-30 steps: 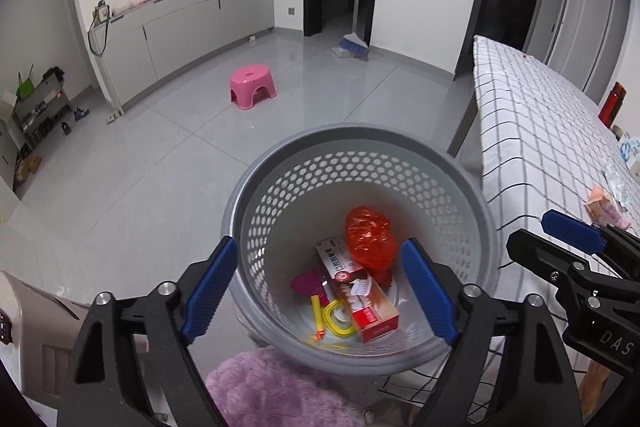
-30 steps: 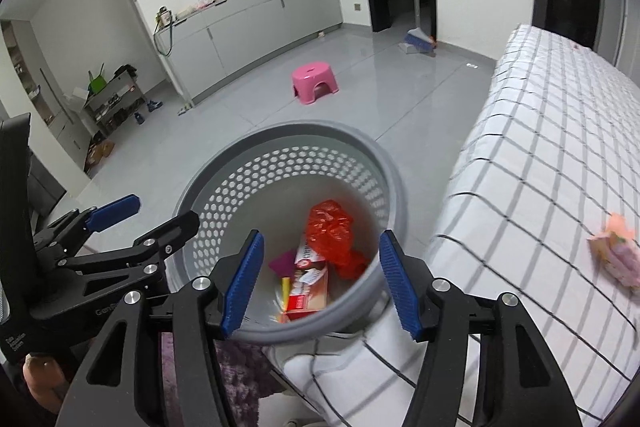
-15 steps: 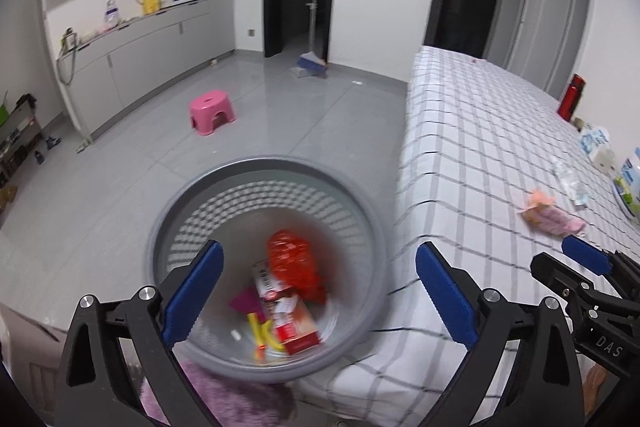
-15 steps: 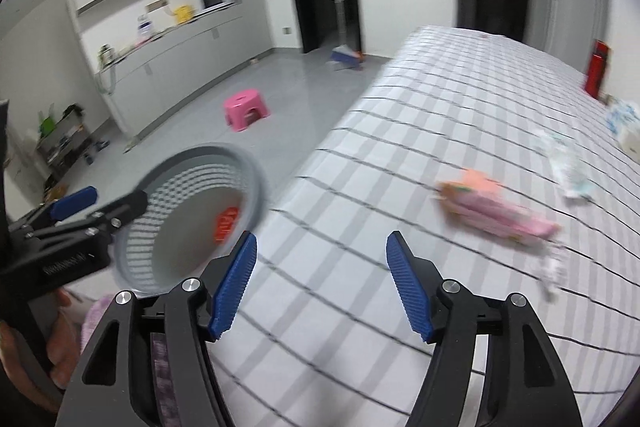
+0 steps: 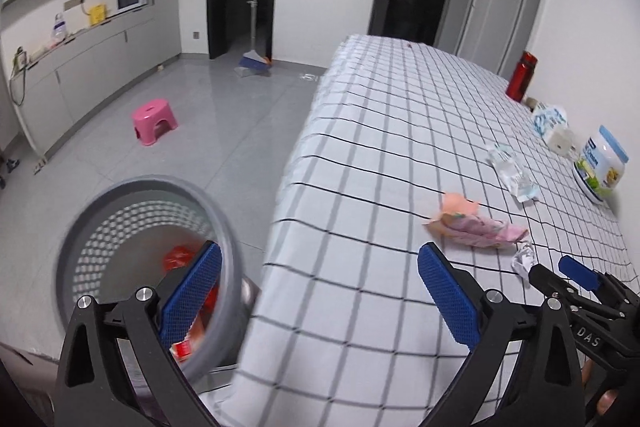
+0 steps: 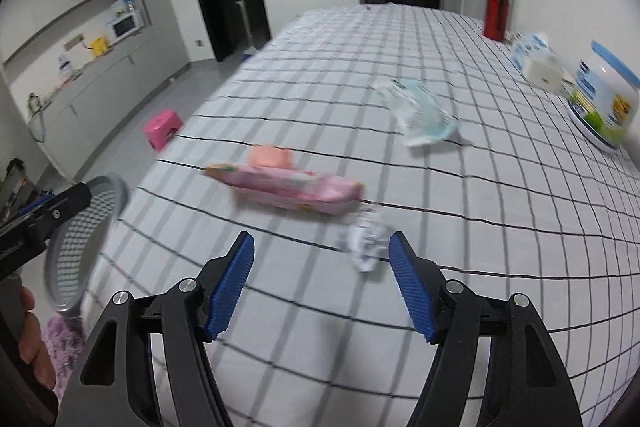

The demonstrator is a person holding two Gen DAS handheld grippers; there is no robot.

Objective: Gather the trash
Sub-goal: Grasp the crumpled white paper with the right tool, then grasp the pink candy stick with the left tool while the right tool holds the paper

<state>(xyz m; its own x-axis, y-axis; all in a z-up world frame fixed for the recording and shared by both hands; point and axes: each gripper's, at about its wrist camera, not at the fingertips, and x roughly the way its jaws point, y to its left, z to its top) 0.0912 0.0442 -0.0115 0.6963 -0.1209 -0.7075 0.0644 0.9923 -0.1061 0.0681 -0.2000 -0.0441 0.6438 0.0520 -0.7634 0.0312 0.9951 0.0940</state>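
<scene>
A grey perforated trash basket (image 5: 100, 199) stands on the floor left of the checked table (image 5: 380, 147), with red and other wrappers inside. It also shows in the right wrist view (image 6: 80, 235). On the table lie a pink wrapper (image 6: 288, 187), a crumpled white paper (image 6: 364, 239) and a clear plastic wrapper (image 6: 424, 115). My right gripper (image 6: 322, 283) is open and empty, just short of the crumpled paper. My left gripper (image 5: 316, 295) is open and empty, over the table's edge beside the basket.
A white jar with a blue lid (image 6: 604, 99), a tissue pack (image 6: 532, 55) and a red bottle (image 6: 496, 11) stand along the table's right side. A pink stool (image 5: 154, 121) and a broom (image 5: 252, 59) are on the floor.
Both grippers have swung right, from above the basket to over the table. The right gripper has closed in on the pink wrapper and the crumpled paper. Both stay open.
</scene>
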